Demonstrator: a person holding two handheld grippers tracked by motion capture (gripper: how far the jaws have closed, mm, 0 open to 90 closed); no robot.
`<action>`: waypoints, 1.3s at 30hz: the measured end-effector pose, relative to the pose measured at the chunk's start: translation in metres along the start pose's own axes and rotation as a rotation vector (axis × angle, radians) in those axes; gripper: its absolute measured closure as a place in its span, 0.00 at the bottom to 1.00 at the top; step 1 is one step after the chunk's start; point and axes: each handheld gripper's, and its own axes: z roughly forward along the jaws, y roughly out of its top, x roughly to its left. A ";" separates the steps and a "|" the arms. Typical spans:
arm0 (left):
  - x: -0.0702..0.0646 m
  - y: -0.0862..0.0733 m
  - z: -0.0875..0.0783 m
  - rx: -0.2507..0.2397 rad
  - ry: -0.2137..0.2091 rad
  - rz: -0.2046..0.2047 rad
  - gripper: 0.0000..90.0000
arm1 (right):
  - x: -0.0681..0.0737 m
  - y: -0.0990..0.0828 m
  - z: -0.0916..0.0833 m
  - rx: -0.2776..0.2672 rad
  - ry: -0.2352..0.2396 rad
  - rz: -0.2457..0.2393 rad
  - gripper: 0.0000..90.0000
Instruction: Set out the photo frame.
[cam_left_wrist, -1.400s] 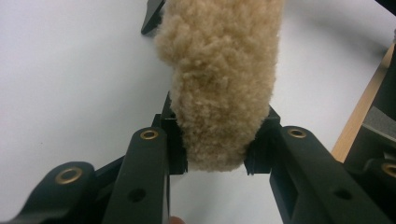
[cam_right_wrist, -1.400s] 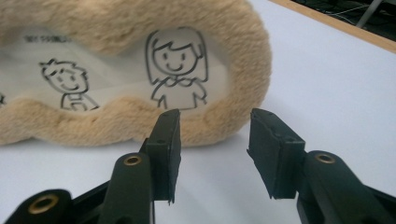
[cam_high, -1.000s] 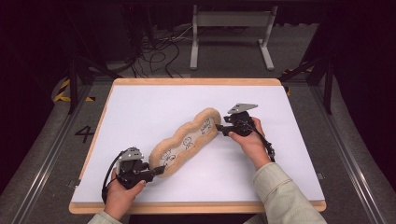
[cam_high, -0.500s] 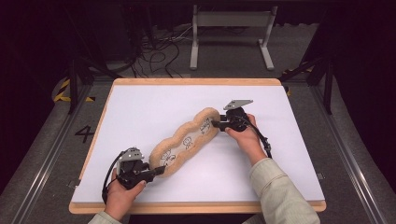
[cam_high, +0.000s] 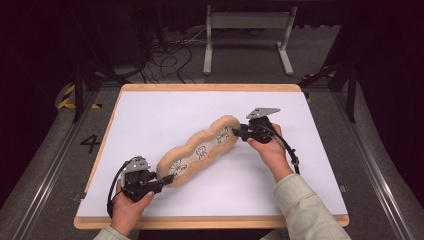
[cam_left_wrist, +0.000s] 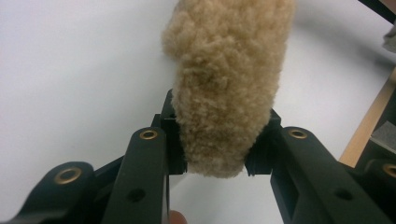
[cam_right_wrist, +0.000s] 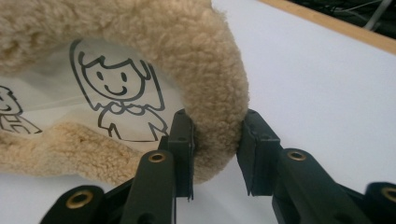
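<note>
Fleece-edged and tan, the long cushion (cam_high: 200, 151) lay slantwise across the middle of the white table top (cam_high: 165, 115), its near end toward our left hand and its far end toward our right. We held it at both ends. Our left gripper (cam_high: 167, 179) had its jaws pressed into the fuzzy rim at the near end; in the left gripper view the fleece (cam_left_wrist: 224, 93) bulged out between the two black jaws, squeezed on both sides. Our right gripper (cam_high: 238, 132) pinched the rim at the far end in the same way, with the pile (cam_right_wrist: 219, 116) caught between its jaws. The pale inner panel carried line drawings, and we saw a smiling cartoon figure (cam_right_wrist: 122, 88) just beside the right grip. The cushion seemed to rest on the table along its length, though we could not be sure that the ends touched it.
</note>
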 end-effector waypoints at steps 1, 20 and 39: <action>0.000 0.001 0.000 -0.007 0.004 0.001 0.74 | 0.001 -0.001 -0.005 -0.014 -0.006 -0.002 0.77; 0.010 0.021 0.005 -0.077 0.011 0.017 0.72 | 0.024 -0.036 -0.074 -0.089 -0.068 -0.022 0.75; 0.026 0.039 0.021 -0.110 -0.058 0.057 0.66 | 0.034 -0.064 -0.098 -0.085 -0.089 0.042 0.76</action>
